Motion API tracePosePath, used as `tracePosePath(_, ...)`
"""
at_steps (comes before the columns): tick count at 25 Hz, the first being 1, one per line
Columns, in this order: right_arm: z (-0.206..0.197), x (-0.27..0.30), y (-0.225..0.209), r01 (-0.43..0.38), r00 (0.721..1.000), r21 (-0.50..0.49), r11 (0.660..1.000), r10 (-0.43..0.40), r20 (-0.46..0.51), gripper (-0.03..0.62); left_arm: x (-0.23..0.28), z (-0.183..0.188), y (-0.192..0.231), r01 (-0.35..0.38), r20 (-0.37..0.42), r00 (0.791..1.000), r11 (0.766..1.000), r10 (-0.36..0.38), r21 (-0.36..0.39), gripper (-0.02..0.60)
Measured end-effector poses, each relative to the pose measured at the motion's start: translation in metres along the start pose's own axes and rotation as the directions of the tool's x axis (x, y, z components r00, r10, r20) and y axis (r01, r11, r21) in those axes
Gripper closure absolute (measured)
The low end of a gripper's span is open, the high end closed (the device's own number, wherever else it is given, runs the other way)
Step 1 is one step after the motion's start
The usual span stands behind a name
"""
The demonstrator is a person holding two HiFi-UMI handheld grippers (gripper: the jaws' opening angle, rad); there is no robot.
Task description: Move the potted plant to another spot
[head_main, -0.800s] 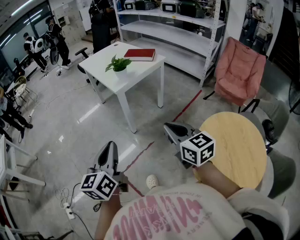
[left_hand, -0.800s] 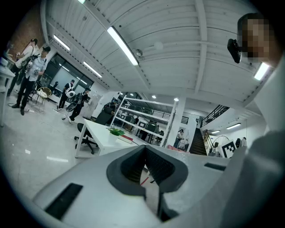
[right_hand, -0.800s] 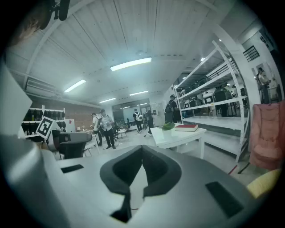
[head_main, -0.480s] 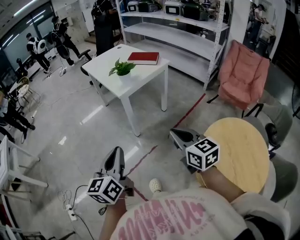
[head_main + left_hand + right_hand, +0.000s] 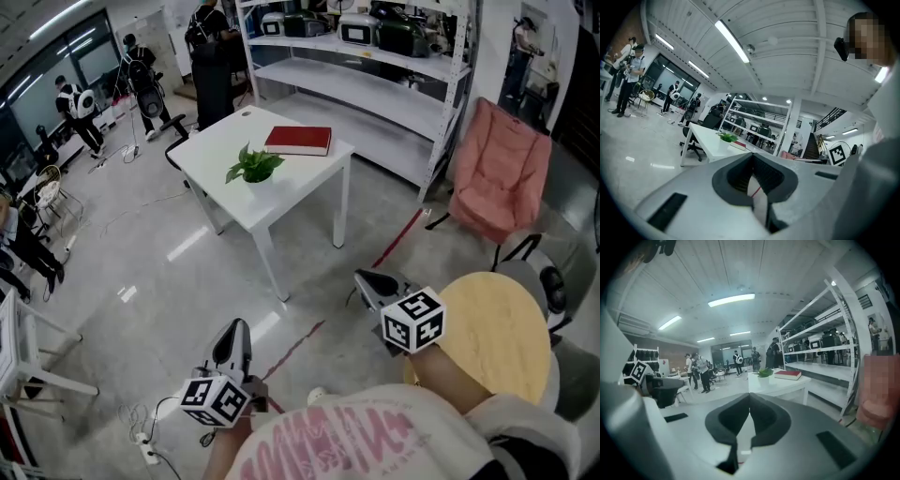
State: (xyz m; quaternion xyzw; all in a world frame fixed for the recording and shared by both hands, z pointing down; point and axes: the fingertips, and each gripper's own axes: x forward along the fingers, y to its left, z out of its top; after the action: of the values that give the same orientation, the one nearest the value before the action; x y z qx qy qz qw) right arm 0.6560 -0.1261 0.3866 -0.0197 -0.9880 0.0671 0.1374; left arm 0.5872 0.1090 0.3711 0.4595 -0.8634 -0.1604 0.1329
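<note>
**Two grippers closed and empty: left gripper (image 5: 233,330) and right gripper (image 5: 367,279) both well apart from the potted plant (image 5: 254,167)**

I am watching through the head view. The person is holding both grippers low in front of the body, over the pale floor (image 5: 169,262).

In the left gripper view, the left gripper (image 5: 752,157) is showing its jaws pressed together at the tips, with nothing caught between them. Only a sliver of floor with a red streak is showing through the hollow behind the tips. In the right gripper view, the right gripper (image 5: 749,397) is reading the same way, with its jaws fully together and gripping nothing.

The potted plant is standing upright on the white table (image 5: 225,192), roughly mid-top, and neither gripper is touching it. A red book (image 5: 298,141) is lying flat on the same table, near the plant on the side toward the shelving (image 5: 375,80), and the two are not touching. Both gripper views are looking toward that table. The plant (image 5: 726,137) is appearing small and distant above the left jaws. In the right gripper view, the plant (image 5: 764,373) and the book (image 5: 788,375) are appearing side by side.

A red tape line (image 5: 394,244) is running across the floor between the white table and the person. A round wooden table (image 5: 497,328) is sitting just beside the right gripper, and a pink chair (image 5: 497,169) is standing beyond it. Several people (image 5: 142,75) are standing at the far left of the room.
</note>
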Motion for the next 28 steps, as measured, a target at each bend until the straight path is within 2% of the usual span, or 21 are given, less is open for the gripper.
tracePosePath(5,0.017,0.04,-0.047,0.062,0.998,0.01,0.998,-0.062,0.0,0.588,0.032,0.028,0.034,-0.021,0.026,0.999,1.0,0.022,-0.021,0.578)
tracePosePath(10,0.001,0.059,-0.095,0.149,0.988,0.025,0.989,-0.148,-0.035,0.588,0.084,0.045,0.047,0.01,0.018,1.0,1.0,-0.01,-0.003,0.578)
tracePosePath(12,-0.006,0.066,-0.109,0.16,0.986,0.046,0.986,-0.157,-0.052,0.588,0.105,0.05,0.052,0.012,0.032,0.999,1.0,-0.012,-0.004,0.578)
tracePosePath(16,-0.002,0.081,-0.13,0.128,0.991,0.089,0.988,-0.123,-0.059,0.588,0.146,0.057,0.046,0.028,0.048,0.998,1.0,-0.028,0.0,0.578)
tracePosePath(20,0.019,0.105,-0.151,0.087,0.996,0.095,0.992,-0.083,-0.044,0.588,0.184,0.064,0.039,0.053,0.05,0.997,0.998,-0.052,-0.032,0.578)
tracePosePath(24,0.035,0.127,-0.163,0.059,0.998,0.093,0.994,-0.057,-0.024,0.588,0.209,0.071,0.053,0.028,0.069,0.997,0.997,-0.023,-0.074,0.578)
tracePosePath(28,0.039,0.144,-0.174,0.054,0.998,0.097,0.994,-0.051,-0.025,0.588,0.227,0.071,0.052,0.021,0.046,0.999,0.999,-0.02,-0.028,0.578)
